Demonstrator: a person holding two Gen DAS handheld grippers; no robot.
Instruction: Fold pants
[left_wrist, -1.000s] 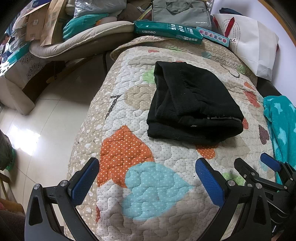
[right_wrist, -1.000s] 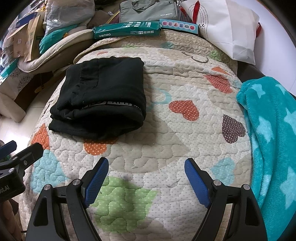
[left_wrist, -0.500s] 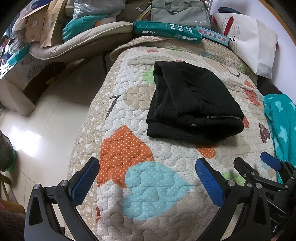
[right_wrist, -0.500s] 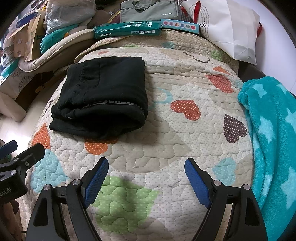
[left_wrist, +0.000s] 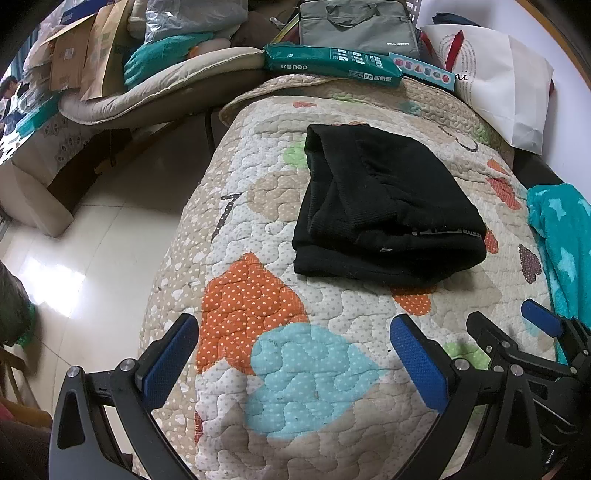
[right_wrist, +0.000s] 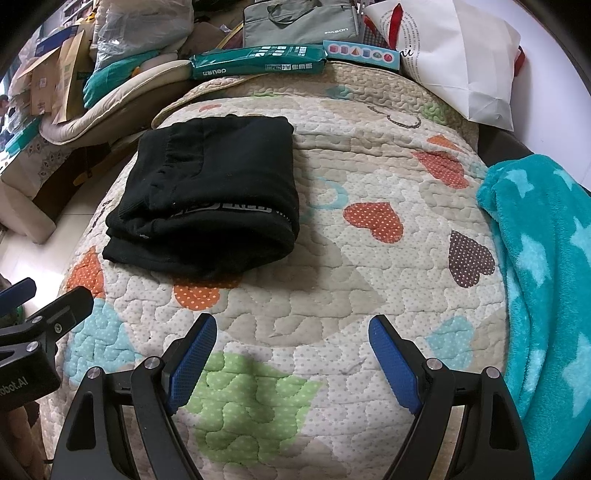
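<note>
**Over the bed, two empty claws and a folded pair of pants**

From the left wrist view, the left gripper (left_wrist: 291, 341) has black arms and blue bumpy pads. Its jaws are spread wide apart. Nothing is between them, and they hold nothing. They hang over the soft quilted bed cover with coloured hearts (left_wrist: 258, 206), above an orange patch and a light blue patch. The black folded pants (left_wrist: 384, 210) lie flat on the cover, well past the pads and a bit to the right. They are folded into a thick, neat pile. At the bottom right corner, part of the right gripper (left_wrist: 532, 343) peeks in. A fluffy teal blanket with pale stars (left_wrist: 565, 236) sits at the right edge. At the far end of the bed lie a long green paper pack (left_wrist: 332, 64), a grey zip bag (left_wrist: 354, 22) and a white paper bag (left_wrist: 506, 92). A shiny pale tile floor (left_wrist: 99, 251) is on the left, with brown cardboard boxes (left_wrist: 70, 59) behind it.

From the right wrist view, the right gripper (right_wrist: 291, 343) is wide open too. It holds nothing and touches nothing. It hangs over a green patch on the cover (right_wrist: 369, 155). The pants (right_wrist: 210, 195) lie up and to the left, well apart from the pads. The teal blanket (right_wrist: 546, 266) fills the right side. The left gripper (right_wrist: 40, 314) shows at the left edge.
</note>
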